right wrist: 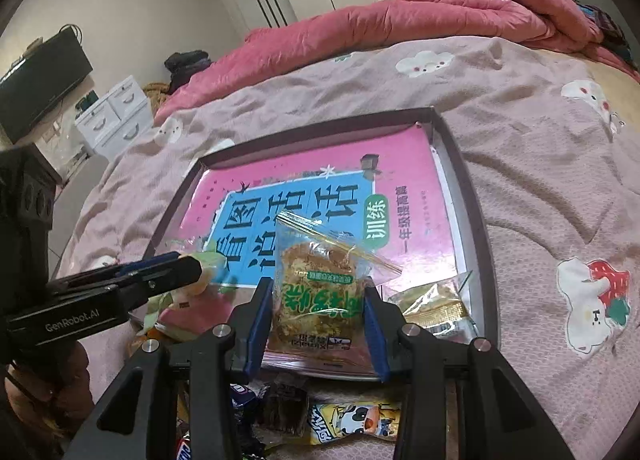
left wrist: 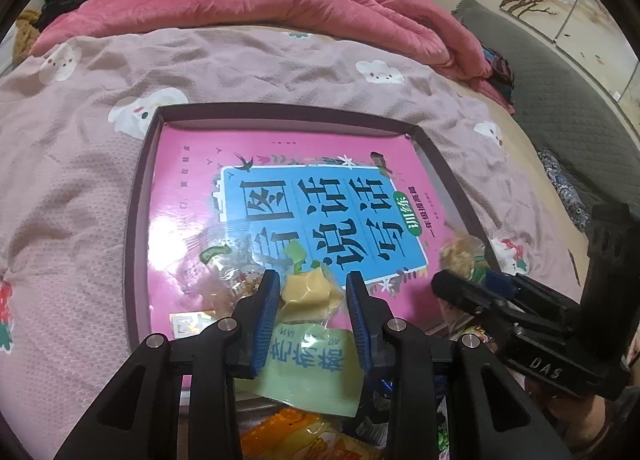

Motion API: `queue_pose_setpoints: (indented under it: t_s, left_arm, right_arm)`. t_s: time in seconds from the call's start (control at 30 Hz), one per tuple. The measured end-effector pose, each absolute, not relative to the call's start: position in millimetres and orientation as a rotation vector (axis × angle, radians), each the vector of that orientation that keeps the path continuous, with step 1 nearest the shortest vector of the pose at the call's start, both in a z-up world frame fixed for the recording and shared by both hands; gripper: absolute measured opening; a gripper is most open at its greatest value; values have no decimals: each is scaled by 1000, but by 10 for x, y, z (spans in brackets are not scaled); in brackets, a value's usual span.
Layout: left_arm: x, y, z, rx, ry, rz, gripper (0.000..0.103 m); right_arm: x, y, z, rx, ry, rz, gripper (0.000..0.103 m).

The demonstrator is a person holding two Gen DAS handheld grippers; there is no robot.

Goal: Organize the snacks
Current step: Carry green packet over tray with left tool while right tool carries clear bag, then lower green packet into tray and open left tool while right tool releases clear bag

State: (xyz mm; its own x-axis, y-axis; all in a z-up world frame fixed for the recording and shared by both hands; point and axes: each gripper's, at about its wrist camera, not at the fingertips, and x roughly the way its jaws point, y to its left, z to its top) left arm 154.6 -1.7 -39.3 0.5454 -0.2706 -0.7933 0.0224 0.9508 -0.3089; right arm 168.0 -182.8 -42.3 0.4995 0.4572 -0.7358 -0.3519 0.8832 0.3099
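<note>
Both claws are clamping light, crinkly snack packets over the tray [left wrist: 138, 196]: left claw [left wrist: 312, 288] squeezing the soft green cake packet [left wrist: 308, 364] at bottom centre, right claw [right wrist: 318, 300] pinching the brittle crisp packet [right wrist: 316, 288] mid-body, so gently.

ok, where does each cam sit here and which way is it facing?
Left wrist: on the left gripper, angled down over the tray on the bed; its fingers grip a green snack packet; the right gripper enters from the right.
Right wrist: on the right gripper, also angled down at the tray; it grips a clear snack bag; the left gripper and a hand show at left.
Shared: tray, pink book, red quilt.
</note>
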Motion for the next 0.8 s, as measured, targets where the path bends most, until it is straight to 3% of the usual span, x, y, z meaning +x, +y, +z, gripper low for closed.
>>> queue_pose_setpoints:
  t_s: [0.8]
  left_arm:
    - [1703,-67,-595,-258,1013,-166,33]
  right_arm:
    - [1681,-1781,-456,35,915,434,43]
